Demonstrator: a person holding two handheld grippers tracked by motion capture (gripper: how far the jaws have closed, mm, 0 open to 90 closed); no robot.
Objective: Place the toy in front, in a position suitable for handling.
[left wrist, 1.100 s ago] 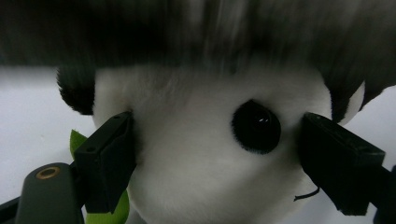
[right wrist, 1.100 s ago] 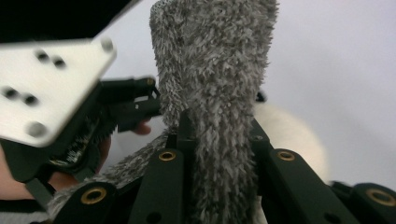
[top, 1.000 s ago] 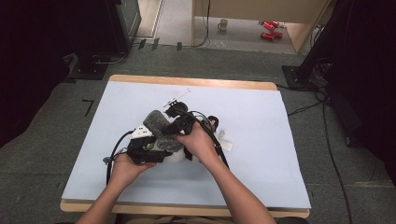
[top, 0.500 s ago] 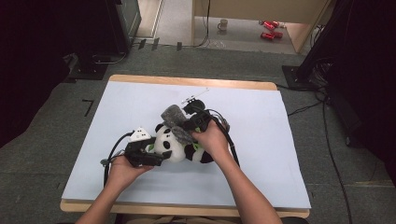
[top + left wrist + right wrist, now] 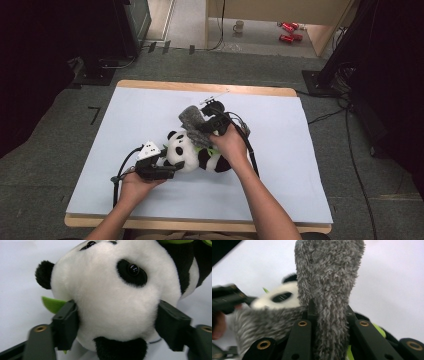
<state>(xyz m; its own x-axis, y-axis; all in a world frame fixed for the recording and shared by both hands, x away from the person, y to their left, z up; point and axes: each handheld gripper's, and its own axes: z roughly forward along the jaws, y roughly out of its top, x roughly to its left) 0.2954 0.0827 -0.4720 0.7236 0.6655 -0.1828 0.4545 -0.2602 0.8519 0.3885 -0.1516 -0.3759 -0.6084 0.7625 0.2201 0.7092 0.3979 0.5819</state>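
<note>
We are squeezing the toy panda's (image 5: 110, 302) white head with our left gripper (image 5: 117, 325), whose jaws have just been closing. Our right gripper (image 5: 328, 312) is pinching a fuzzy grey cloth (image 5: 329, 277) tight. The panda is lying on the light blue table (image 5: 150, 110).

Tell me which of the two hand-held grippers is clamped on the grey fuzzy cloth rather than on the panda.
The right hand-held gripper: its jaws pinch the grey fuzzy cloth. The left hand-held gripper instead has the panda, by its white head, between its jaws.
</note>
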